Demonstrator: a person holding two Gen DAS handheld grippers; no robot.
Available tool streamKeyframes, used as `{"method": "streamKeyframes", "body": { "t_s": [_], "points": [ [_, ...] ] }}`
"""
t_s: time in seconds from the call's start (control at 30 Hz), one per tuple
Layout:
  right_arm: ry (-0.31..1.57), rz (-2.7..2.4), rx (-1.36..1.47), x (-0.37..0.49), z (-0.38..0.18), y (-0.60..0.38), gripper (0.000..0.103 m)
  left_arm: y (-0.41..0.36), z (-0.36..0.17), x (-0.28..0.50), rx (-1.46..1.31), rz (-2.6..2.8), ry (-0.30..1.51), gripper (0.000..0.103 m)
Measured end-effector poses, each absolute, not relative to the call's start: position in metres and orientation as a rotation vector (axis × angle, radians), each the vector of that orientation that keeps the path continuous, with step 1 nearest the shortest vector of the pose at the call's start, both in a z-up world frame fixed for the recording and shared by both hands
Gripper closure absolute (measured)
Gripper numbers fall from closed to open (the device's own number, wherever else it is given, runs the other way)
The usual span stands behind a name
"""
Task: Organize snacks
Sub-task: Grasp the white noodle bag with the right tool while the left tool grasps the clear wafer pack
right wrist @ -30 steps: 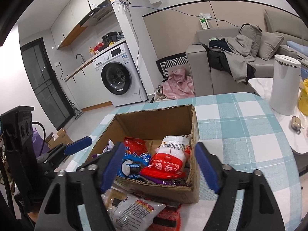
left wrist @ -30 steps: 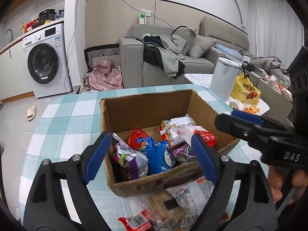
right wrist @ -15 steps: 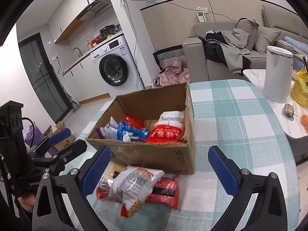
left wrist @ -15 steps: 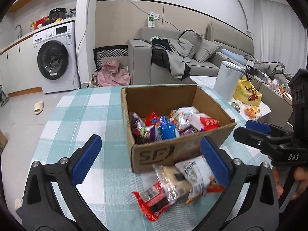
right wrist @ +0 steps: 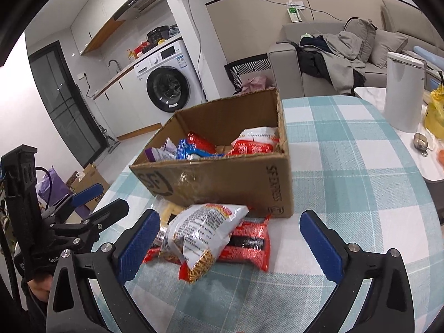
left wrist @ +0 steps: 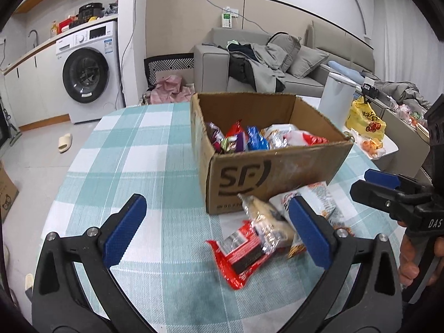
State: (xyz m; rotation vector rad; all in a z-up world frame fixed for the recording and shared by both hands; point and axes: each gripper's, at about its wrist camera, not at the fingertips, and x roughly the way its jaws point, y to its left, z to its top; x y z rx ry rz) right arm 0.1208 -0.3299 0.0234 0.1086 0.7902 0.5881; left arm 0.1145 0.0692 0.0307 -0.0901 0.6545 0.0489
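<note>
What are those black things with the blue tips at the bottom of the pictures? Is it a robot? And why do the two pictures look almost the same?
It is no robot. A person holds a grabbing tool in each hand, and each tool has a small camera that looks out along its two fingers. So one picture comes from the left tongs and the other from the right tongs. Each camera also catches the other tool at its edge.

Both look at the same table with a checked cloth. On it stands a cardboard box with snack bags inside. In front of the box, a few more snacks lie in a heap: a white bag, a red packet and a clear pack of biscuits.

Both tongs are wide open and hold nothing.
</note>
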Motion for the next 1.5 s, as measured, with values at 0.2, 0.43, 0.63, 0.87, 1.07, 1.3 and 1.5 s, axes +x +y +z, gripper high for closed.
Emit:
{"method": "streamKeyframes", "body": {
  "t_s": [0.2,0.43,0.63,0.87,1.07,1.3,1.5],
  "points": [
    [0.789,0.598,0.093,0.115,0.019,-0.326,0.0,0.072,0.022,0.116,-0.097,0.055,0.672,0.001],
    [0.809,0.584,0.032,0.111,0.011,-0.312,0.0,0.075,0.014,0.12,-0.098,0.065,0.696,0.001],
    [0.85,0.59,0.013,0.113,0.0,-0.302,0.0,0.079,0.008,0.124,-0.104,0.067,0.714,0.001],
    [0.909,0.635,0.033,0.118,-0.007,-0.289,0.0,0.09,0.007,0.126,-0.127,0.082,0.717,0.001],
    [0.935,0.662,0.035,0.123,-0.014,-0.274,0.001,0.095,0.006,0.126,-0.138,0.086,0.718,0.001],
    [0.935,0.671,0.032,0.127,-0.018,-0.265,0.007,0.097,0.003,0.127,-0.146,0.084,0.725,0.001],
    [0.929,0.674,0.035,0.129,-0.017,-0.267,0.021,0.097,0.003,0.128,-0.148,0.084,0.728,0.001]
  ]
}}
